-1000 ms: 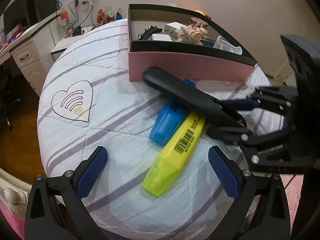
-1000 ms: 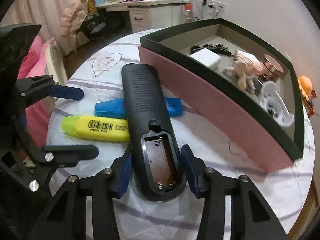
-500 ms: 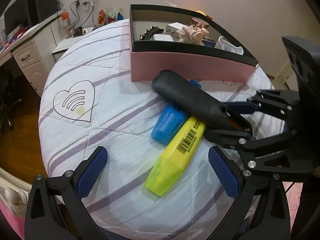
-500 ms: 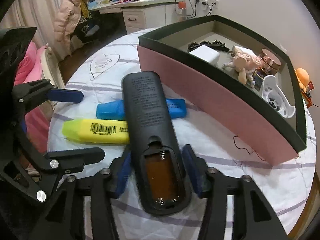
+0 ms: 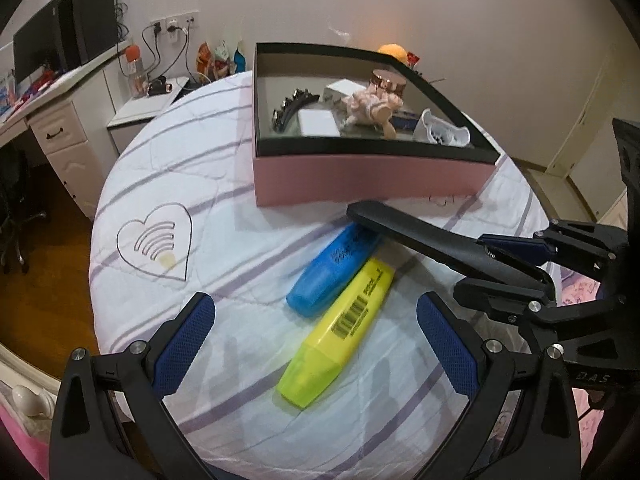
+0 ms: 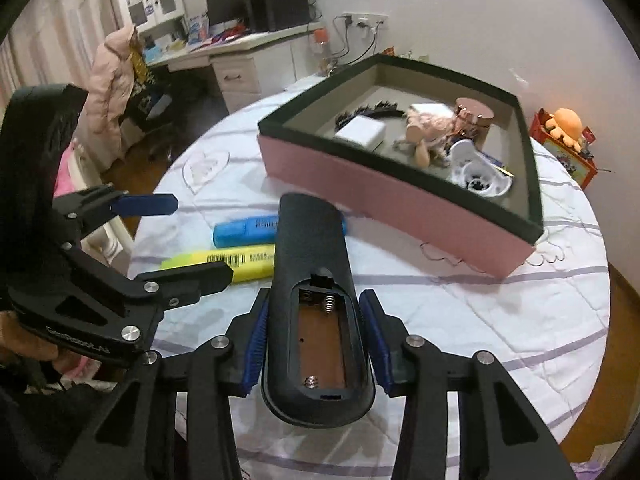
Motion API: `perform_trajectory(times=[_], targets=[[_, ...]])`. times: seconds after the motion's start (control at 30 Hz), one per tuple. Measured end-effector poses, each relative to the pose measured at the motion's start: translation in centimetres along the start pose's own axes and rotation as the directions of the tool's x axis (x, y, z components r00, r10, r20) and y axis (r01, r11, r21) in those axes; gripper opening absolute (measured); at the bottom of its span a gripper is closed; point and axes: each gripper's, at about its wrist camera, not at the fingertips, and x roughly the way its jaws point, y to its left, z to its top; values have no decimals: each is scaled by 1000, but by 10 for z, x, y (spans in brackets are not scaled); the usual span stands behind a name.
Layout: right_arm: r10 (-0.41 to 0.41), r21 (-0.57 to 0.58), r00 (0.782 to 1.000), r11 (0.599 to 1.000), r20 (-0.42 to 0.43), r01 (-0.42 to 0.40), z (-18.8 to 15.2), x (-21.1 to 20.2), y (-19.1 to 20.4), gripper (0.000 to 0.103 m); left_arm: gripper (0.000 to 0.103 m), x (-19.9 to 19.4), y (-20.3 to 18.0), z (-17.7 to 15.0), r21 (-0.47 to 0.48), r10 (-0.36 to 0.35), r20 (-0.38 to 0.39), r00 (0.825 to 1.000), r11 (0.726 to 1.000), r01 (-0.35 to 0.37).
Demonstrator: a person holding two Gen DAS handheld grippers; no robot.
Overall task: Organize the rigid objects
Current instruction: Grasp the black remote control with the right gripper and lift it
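Tool work first: my right tool (image 6: 316,344) is pinched on the black remote (image 6: 312,280), blue pads pressing both long sides near its rear end, where the battery bay lies open and facing up. The remote is off the surface (image 5: 224,152), level, nose pointing to twelve o'clock in the right wrist view toward the pink box (image 6: 400,196). In the left wrist view I see it at three o'clock, hanging over the far ends of the two markers.

My left tool (image 5: 316,340) is spread wide and touches nothing; its pads sit at seven and five o'clock, flanking the yellow highlighter (image 5: 340,328). The blue highlighter (image 5: 332,270) lies just beside the yellow one, on its eleven o'clock side, both flat on the striped cloth. The box stands at twelve o'clock, holding a white block (image 5: 318,122), a doll (image 5: 372,104) and a black hair clip (image 5: 292,106).
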Motion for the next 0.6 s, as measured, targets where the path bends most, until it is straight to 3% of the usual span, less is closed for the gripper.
perform_trajectory(times=[0.27, 0.43, 0.47, 0.53, 0.6], targets=[[20, 42, 1000, 999, -11, -19, 1, 6, -1, 44, 102, 2, 2, 1, -9, -5, -6, 1000, 1000, 5], [7, 61, 995, 998, -104, -1, 0, 35, -4, 45, 102, 3, 2, -1, -7, -7, -11, 1000, 1000, 7], [11, 70, 992, 998, -128, -2, 0, 44, -6, 47, 102, 3, 2, -1, -9, -7, -11, 1000, 1000, 7], [38, 87, 993, 996, -111, -28, 5, 46, -6, 65, 102, 2, 5, -1, -19, -10, -8, 1000, 1000, 9], [28, 95, 991, 995, -132, -16, 11, 51, -6, 70, 102, 2, 8, -1, -24, 2, -8, 1000, 1000, -2]])
